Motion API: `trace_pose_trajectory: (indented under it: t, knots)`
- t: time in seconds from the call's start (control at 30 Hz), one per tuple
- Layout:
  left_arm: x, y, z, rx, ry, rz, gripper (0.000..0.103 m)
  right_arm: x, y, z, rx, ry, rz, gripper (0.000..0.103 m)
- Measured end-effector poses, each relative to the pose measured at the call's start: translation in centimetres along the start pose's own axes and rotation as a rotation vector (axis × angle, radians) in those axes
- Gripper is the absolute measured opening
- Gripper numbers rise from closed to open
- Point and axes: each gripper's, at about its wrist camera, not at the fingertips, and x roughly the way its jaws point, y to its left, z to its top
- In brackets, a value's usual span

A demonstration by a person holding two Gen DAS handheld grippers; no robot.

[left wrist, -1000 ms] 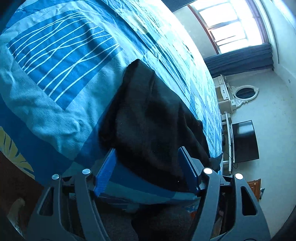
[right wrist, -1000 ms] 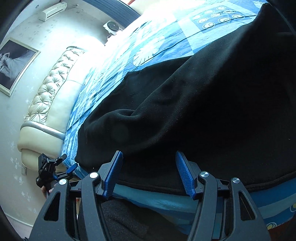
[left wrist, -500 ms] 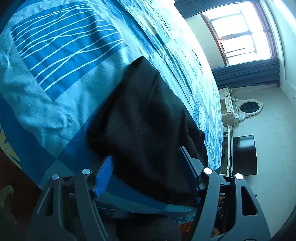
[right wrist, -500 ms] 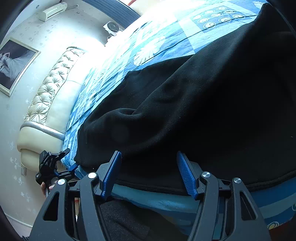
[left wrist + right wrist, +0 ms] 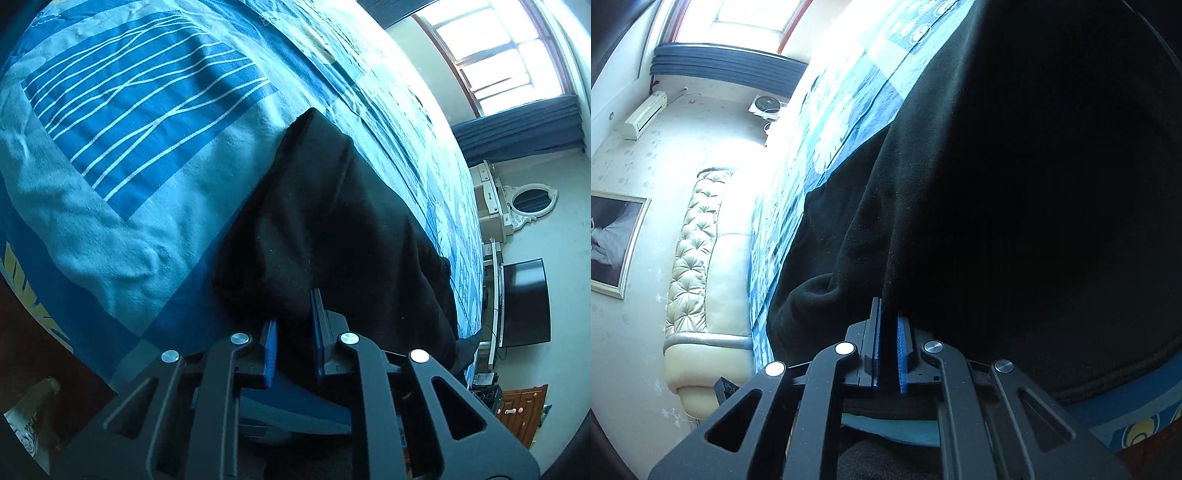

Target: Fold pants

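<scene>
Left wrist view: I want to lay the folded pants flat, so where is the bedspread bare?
The bedspread lies bare left of the black pants, across the white-lined blue panel, and beyond the pants toward the window. Crowded: the near edge, where left gripper and right gripper pinch the fabric.

A home bedroom is shown: a quilted bed (image 5: 155, 155), tufted headboard (image 5: 698, 251), and television (image 5: 524, 302) at three o'clock.

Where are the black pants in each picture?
Left wrist: the pants lie mid-frame on the bed, their near edge pinched in the left tool.
Right wrist: the pants fill the right side, pinched in the right tool.
Shared landmark: the blue bedspread.
</scene>
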Motion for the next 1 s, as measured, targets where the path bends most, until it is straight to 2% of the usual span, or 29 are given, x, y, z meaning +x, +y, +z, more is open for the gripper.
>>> trace_pose_trajectory:
  t: [0.17, 0.27, 0.4, 0.5, 0.57, 0.63, 0.67, 0.7, 0.8, 0.87, 0.93, 1.0]
  knots:
    - [-0.8, 0.7, -0.3, 0.003, 0.009, -0.013, 0.013, -2.8, 1.1, -2.7, -0.057, 0.001, 0.005, 0.007]
    - [-0.8, 1.3, -0.5, 0.024, 0.01, -0.029, 0.013, -1.9, -0.8, -4.0, -0.038, 0.05, -0.031, 0.007]
    - [-0.7, 0.9, -0.8, 0.073, 0.006, -0.011, 0.013, -0.8, -2.2, -3.7, -0.012, 0.066, 0.005, 0.007]
    - [-1.3, -0.3, -1.2, 0.162, -0.013, 0.026, 0.013, -1.7, -2.0, -3.4, -0.019, 0.078, 0.027, 0.015]
    - [-1.9, -1.4, -1.9, 0.244, -0.027, 0.065, 0.015, -3.5, -2.1, -3.0, -0.021, 0.058, 0.031, 0.032]
    - [-2.4, -2.3, -2.6, 0.313, -0.028, 0.086, 0.019, -6.6, -2.9, -2.4, -0.031, -0.002, 0.013, 0.045]
    - [-2.8, -2.7, -3.0, 0.336, -0.027, 0.086, 0.022, -8.4, -3.5, -2.0, -0.028, -0.044, 0.002, 0.047]
    - [-3.1, -3.1, -3.3, 0.357, -0.031, 0.09, 0.024, -10.4, -4.3, -1.5, -0.014, -0.087, -0.002, 0.048]
    - [-4.4, -4.5, -4.1, 0.395, -0.084, 0.103, 0.046, -17.2, -8.1, 0.9, 0.066, -0.258, -0.034, 0.048]
    - [-5.1, -5.8, -4.3, 0.406, -0.143, 0.102, 0.067, -21.8, -11.5, 2.4, 0.153, -0.397, -0.051, 0.049]
    - [-5.1, -7.3, -4.2, 0.422, -0.183, 0.097, 0.074, -25.5, -15.1, 3.9, 0.246, -0.528, -0.097, 0.049]
    - [-4.4, -8.4, -4.2, 0.419, -0.181, 0.095, 0.076, -27.7, -18.8, 5.3, 0.354, -0.601, -0.127, 0.049]
